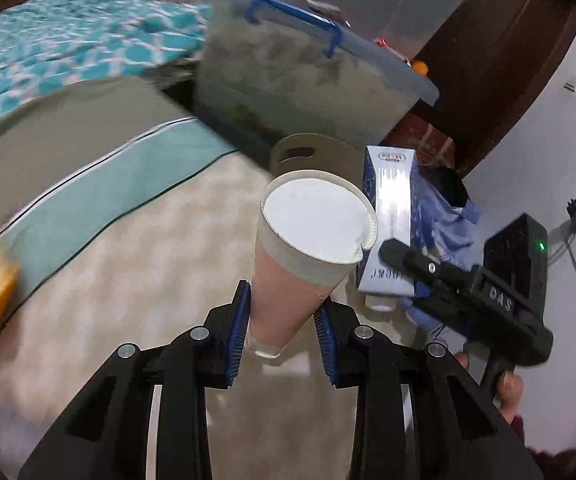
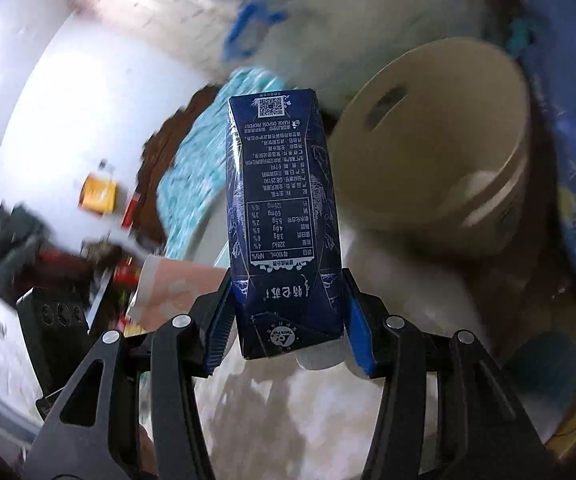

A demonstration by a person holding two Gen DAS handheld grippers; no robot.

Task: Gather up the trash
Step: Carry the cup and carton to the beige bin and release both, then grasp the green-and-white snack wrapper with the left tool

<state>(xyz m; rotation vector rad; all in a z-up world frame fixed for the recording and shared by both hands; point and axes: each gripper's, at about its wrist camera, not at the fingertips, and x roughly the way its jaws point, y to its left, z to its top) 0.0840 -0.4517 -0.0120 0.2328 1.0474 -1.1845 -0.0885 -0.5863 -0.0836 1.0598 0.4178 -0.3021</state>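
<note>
- The left gripper (image 1: 282, 336) pointed down toward the pale floor, and its blue pads were clamped on the lower part of a pink paper cup (image 1: 308, 248), which stood in the middle of the left wrist frame with its white open mouth tilted toward the camera.
- The right gripper (image 2: 288, 332) was pressed from both sides on a dark blue milk carton (image 2: 284, 216); the carton rose from the jaws to the centre of the right wrist frame, with its printing upside down.
- Only the left wrist view showed the right gripper from outside, at the lower right, with fingers of a hand (image 1: 508, 392) on its handle, and a grey storage box with a blue handle (image 1: 300, 76) in the upper middle.
- Only the right wrist view showed the inside of a beige bin (image 2: 440, 148), at the upper right just beside the carton, with something pale at its bottom.
- In the same view the cup appeared at the lower left, near the carton.
</note>
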